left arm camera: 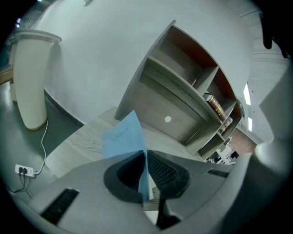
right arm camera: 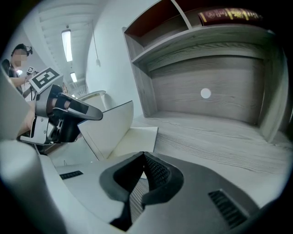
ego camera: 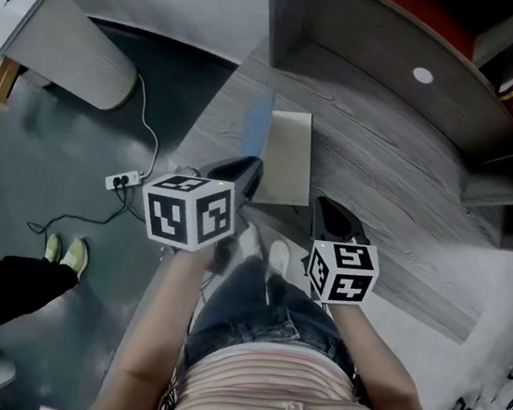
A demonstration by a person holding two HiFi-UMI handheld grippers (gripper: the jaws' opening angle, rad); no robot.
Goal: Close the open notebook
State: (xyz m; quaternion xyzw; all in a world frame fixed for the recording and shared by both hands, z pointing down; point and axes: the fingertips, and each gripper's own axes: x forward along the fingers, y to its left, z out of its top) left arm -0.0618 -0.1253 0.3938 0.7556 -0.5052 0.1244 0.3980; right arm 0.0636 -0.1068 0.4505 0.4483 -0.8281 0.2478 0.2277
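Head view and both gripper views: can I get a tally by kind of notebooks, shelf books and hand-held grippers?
notebook: 1, blue cover lifted, pinched in the left hand-held gripper
shelf book: 1 visible, dark red with gold print
hand-held grippers: 2, the left one and the right hand-held gripper, whose jaws are together on nothing
Total: 4

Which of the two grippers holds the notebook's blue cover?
The left gripper: its jaws pinch the raised blue cover, while the right gripper is shut on nothing.
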